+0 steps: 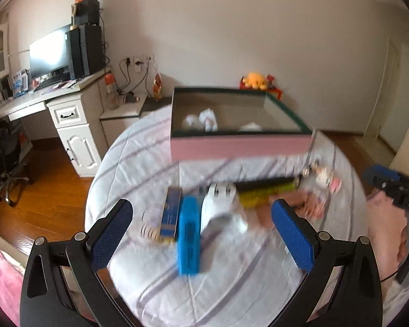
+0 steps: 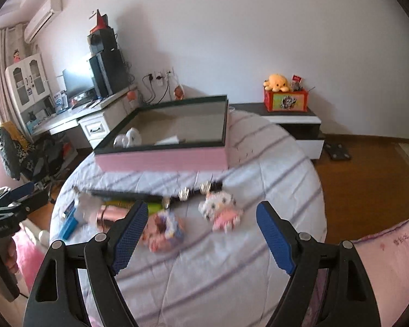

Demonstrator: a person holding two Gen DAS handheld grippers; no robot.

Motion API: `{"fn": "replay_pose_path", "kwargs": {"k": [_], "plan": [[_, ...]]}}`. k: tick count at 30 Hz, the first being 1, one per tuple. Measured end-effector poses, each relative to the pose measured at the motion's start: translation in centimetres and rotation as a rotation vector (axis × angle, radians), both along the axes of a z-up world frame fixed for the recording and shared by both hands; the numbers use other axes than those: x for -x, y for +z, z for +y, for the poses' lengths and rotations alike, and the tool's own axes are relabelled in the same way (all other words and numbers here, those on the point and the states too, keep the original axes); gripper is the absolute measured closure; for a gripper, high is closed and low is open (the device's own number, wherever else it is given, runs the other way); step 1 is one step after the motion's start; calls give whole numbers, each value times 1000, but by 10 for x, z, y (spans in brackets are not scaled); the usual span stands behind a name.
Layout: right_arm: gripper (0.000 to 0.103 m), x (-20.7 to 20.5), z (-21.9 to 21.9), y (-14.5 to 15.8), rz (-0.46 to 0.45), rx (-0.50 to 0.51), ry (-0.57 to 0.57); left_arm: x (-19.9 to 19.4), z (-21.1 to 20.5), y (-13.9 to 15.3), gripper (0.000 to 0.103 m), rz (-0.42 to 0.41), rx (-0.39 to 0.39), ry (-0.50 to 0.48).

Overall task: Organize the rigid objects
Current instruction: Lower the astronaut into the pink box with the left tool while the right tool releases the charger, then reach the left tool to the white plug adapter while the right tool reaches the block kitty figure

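Hovering over the striped bedspread, the left gripper and right gripper both hold their fingers wide apart, empty. Blurred blue block sits centre frame; pink box lies above it.

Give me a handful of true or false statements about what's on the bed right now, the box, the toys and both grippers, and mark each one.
1. The left gripper is open and holds nothing. True.
2. The pink box has its lid on. False: it is open on top, with white items inside.
3. The blue case lies on the bedspread ahead of the left gripper. True.
4. The right gripper is shut on the cat doll. False: its jaws are wide apart and the doll lies on the bedspread beyond them.
5. The yellow plush sits inside the pink box. False: it sits on a red box by the wall.
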State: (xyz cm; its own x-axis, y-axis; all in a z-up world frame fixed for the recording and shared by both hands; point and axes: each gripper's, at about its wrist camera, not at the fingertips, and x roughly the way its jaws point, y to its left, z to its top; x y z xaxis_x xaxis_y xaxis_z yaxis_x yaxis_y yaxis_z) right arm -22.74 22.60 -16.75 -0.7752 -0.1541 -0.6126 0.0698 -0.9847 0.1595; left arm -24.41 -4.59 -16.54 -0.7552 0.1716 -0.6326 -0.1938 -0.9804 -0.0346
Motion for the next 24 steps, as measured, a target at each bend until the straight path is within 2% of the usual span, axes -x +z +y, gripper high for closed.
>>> {"fn": "replay_pose_path", "kwargs": {"k": [6, 13, 16, 22, 24], "plan": [[20, -4, -4, -26, -64, -15, 2, -6, 6, -18, 0, -47, 20, -23], [20, 1, -8, -40, -97, -24, 16, 9, 17, -29, 0, -41, 60, -3], [20, 4, -5, -43, -108, -22, 9, 19, 23, -35, 1, -35, 101, 11], [20, 13, 4, -52, -131, -16, -8, 34, 43, -47, 11, -53, 157, -49], [20, 17, 7, -55, -140, -13, -14, 39, 49, -52, 19, -69, 169, -67]]}}
